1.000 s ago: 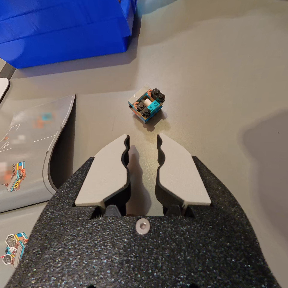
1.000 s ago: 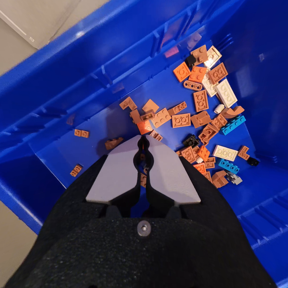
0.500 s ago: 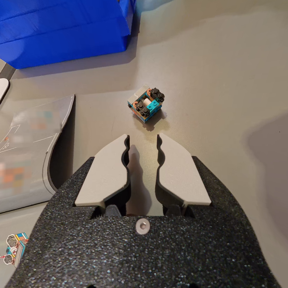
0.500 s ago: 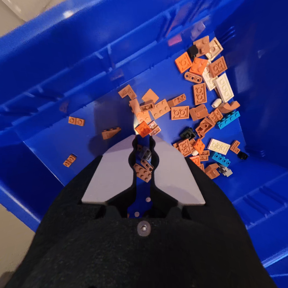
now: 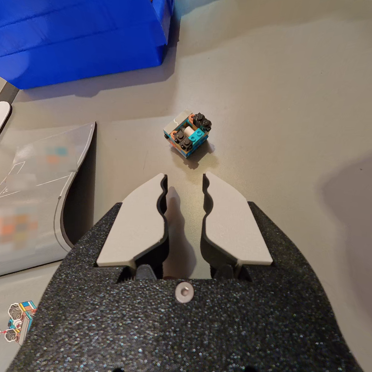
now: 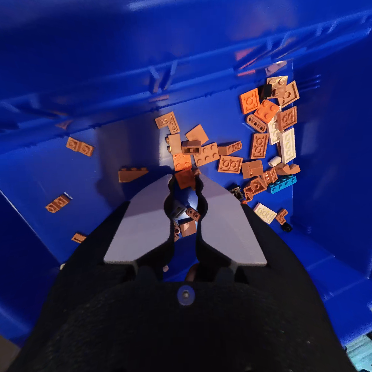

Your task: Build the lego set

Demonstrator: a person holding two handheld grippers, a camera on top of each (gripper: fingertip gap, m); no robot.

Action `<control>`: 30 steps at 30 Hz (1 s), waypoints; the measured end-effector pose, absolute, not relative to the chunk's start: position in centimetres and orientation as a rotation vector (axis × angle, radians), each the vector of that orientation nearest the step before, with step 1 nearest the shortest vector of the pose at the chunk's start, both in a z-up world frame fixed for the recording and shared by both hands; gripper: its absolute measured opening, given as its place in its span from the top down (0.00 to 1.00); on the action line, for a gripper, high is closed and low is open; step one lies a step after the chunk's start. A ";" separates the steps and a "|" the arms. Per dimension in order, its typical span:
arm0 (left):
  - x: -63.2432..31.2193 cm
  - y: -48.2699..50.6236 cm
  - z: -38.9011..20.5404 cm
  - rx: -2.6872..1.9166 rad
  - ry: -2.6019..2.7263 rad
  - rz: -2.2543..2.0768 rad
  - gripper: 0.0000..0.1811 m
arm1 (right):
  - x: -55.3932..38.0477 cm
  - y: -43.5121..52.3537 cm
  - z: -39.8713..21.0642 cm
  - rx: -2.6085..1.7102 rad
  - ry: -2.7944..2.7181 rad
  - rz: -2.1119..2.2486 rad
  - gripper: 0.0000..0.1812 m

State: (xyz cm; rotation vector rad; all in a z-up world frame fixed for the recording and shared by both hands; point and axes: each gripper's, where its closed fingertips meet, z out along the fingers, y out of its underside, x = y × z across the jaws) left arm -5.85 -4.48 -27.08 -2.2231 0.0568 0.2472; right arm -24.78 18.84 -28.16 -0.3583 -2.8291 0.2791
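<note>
In the left wrist view a small partly built lego model (image 5: 188, 134) in teal, orange, black and grey sits on the grey table. My left gripper (image 5: 184, 174) hovers just short of it, open and empty. In the right wrist view my right gripper (image 6: 184, 176) is inside the blue bin (image 6: 120, 84), its tips closed on a small orange plate (image 6: 184, 178) held above the bin floor. Several loose bricks in brown, orange, white and teal (image 6: 259, 145) lie on the bin floor, mostly to the right.
The blue bin (image 5: 80, 40) stands at the table's far left in the left wrist view. An instruction booklet (image 5: 40, 191) lies open at the left, its page edge curled up. The bin walls rise close around the right gripper. The gap from one gripper's tips to the other's is roughly 30 cm.
The right gripper has risen from the pile with the orange plate between its tips, and its view has shifted left. The left gripper and the model have not moved.
</note>
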 end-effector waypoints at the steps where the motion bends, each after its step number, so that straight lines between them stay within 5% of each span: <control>1: -5.8 -4.5 -27.1 -2.223 0.057 0.247 0.82 | -24.8 18.8 -28.2 -0.365 -2.830 0.277 0.90; 11: -5.9 -4.5 -27.1 -2.222 0.054 0.247 0.82 | -23.9 18.6 -26.4 -0.407 -2.811 0.341 0.90; 21: -6.3 -4.5 -26.6 -2.196 0.003 0.224 0.82 | -10.7 10.4 -14.8 -0.242 -2.743 0.915 0.90; 30: -6.4 -4.6 -26.6 -2.194 -0.007 0.240 0.82 | -1.0 2.5 -25.7 -0.172 -2.962 0.830 0.90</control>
